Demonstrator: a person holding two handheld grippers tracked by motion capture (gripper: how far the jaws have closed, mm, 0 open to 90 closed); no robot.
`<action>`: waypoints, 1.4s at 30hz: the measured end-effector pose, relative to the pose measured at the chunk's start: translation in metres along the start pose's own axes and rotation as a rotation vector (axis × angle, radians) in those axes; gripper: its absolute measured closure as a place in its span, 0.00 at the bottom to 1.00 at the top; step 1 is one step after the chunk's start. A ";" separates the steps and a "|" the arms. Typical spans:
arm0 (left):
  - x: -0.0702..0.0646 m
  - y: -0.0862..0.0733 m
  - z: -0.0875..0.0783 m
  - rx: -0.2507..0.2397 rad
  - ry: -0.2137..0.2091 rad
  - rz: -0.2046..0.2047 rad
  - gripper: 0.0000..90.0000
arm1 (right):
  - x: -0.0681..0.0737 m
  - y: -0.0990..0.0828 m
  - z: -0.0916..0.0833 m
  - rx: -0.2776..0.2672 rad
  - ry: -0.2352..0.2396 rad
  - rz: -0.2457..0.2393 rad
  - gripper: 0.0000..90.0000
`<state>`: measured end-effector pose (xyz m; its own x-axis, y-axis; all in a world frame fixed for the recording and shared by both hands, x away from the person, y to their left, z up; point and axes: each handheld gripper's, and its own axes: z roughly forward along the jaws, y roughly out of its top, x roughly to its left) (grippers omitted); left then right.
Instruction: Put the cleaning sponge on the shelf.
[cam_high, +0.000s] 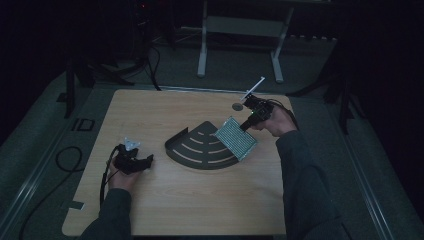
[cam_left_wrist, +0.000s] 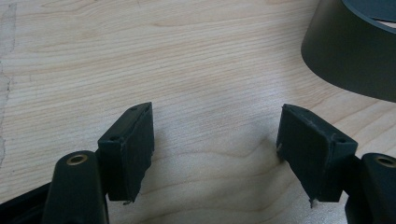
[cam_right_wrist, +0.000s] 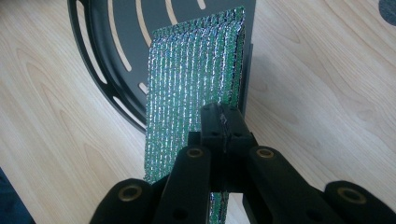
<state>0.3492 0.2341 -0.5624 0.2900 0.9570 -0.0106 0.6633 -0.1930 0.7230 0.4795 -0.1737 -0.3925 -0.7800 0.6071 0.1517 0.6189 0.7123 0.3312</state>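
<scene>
Right gripper (cam_right_wrist: 223, 122) clamped on the edge of a glittery green scouring pad (cam_right_wrist: 191, 84), pad held tilted above the straight edge of a dark slotted quarter-round tray (cam_high: 197, 147), left gripper (cam_left_wrist: 215, 154) resting on the wooden table (cam_high: 165, 200), jaws apart, nothing between them

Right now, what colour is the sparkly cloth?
Shiny green and silver stripes on the sparkly cloth, clearest in the right gripper view.

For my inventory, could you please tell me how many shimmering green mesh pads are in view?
1: the green mesh pad is held by the right gripper over the black slotted tray's right edge.
</scene>
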 end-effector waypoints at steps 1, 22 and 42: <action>0.000 0.000 0.000 0.000 0.000 0.000 0.31 | 0.000 0.000 0.000 0.000 0.000 0.000 1.00; 0.000 0.000 0.000 0.000 -0.001 0.001 0.31 | -0.002 0.013 0.022 -0.005 -0.004 0.032 1.00; 0.000 0.000 0.000 0.000 -0.001 0.001 0.31 | 0.003 0.021 0.045 0.008 -0.021 0.034 1.00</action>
<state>0.3493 0.2339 -0.5624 0.2915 0.9565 -0.0106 0.6633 -0.1941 0.7228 0.4945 -0.1412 -0.4270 -0.7562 0.6385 0.1431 0.6459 0.6935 0.3190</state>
